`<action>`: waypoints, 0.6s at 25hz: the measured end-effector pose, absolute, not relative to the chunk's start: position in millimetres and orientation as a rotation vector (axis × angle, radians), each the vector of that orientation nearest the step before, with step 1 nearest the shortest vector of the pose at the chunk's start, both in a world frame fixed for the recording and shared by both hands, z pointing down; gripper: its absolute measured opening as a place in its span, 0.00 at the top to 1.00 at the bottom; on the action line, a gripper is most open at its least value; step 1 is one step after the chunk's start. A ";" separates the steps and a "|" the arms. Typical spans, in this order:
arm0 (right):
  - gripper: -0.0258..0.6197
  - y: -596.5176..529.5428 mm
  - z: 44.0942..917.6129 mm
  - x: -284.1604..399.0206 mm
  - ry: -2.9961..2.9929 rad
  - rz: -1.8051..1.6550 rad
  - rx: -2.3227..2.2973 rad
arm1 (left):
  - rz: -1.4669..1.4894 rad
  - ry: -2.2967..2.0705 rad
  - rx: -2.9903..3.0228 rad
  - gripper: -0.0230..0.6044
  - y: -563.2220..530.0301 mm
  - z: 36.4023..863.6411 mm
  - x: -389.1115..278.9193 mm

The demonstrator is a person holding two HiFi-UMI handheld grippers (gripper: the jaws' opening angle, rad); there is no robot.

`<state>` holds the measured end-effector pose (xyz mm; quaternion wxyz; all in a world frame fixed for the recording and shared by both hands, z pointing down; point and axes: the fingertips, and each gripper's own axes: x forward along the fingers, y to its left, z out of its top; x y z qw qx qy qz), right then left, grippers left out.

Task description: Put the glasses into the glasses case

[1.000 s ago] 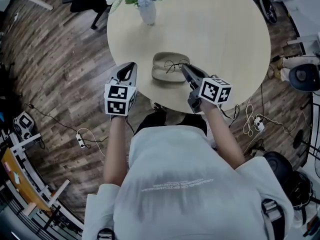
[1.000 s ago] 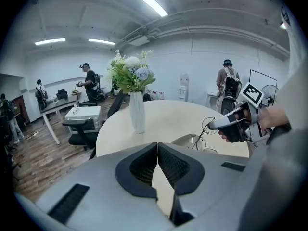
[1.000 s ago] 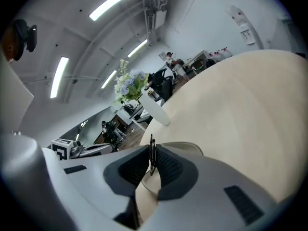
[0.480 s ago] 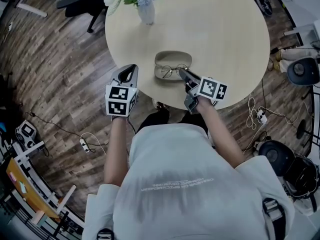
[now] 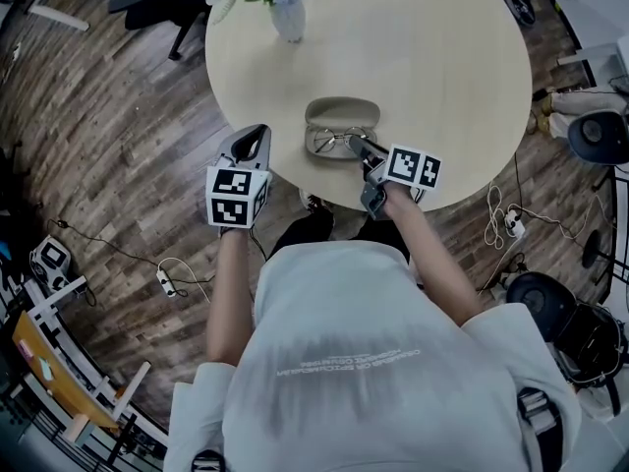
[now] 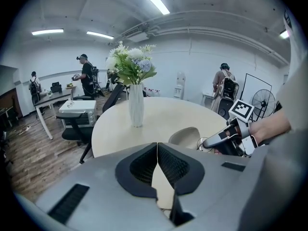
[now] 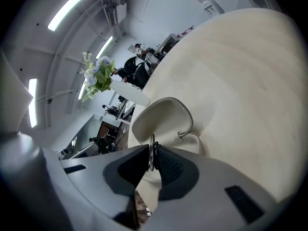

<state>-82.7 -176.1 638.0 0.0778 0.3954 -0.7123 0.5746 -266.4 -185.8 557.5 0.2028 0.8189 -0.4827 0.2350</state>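
Note:
The beige glasses case [image 5: 341,118] lies open near the front edge of the round table [image 5: 432,57]. Thin wire-rimmed glasses [image 5: 329,143] rest low over the case's near half. My right gripper [image 5: 352,143] is shut on their right side. In the right gripper view the jaws [image 7: 152,148] pinch the thin rim of the glasses [image 7: 152,154], with the open case [image 7: 161,119] right behind. My left gripper [image 5: 257,131] hovers at the table's edge left of the case, shut with nothing in it [image 6: 157,144]. From the left gripper view the case [image 6: 185,137] and the right gripper [image 6: 225,138] show to the right.
A white vase with flowers [image 5: 288,16] stands at the table's far left side [image 6: 135,105]. Cables and a power strip [image 5: 506,226] lie on the wooden floor. Several people stand at desks in the room behind [image 6: 87,78].
My right gripper has brought the glasses down from above the case into its near half. The left gripper has stayed in place.

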 end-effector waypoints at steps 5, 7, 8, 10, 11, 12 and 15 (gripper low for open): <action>0.85 -169.6 655.2 -82.2 -2.083 1.633 1.148 | 0.652 -1.328 2.286 0.94 -185.8 560.0 -262.3; 0.85 -167.2 658.0 -81.0 -2.082 1.630 1.142 | 0.653 -1.323 2.287 0.94 -186.0 560.9 -261.9; 0.85 -166.8 658.1 -80.7 -2.086 1.625 1.143 | 0.654 -1.322 2.287 0.94 -186.2 561.3 -262.2; 0.84 -166.4 658.0 -80.9 -2.088 1.605 1.146 | 0.656 -1.321 2.286 0.94 -186.0 561.7 -262.8; 0.83 -165.8 658.0 -81.2 -2.086 1.594 1.144 | 0.656 -1.319 2.287 0.94 -185.5 561.9 -262.6; 0.83 -165.0 658.0 -81.7 -2.082 1.584 1.137 | 0.656 -1.316 2.288 0.94 -185.0 562.0 -262.0; 0.80 -163.8 656.8 -84.7 -2.081 1.560 1.097 | 0.659 -1.306 2.292 0.94 -185.4 562.1 -260.1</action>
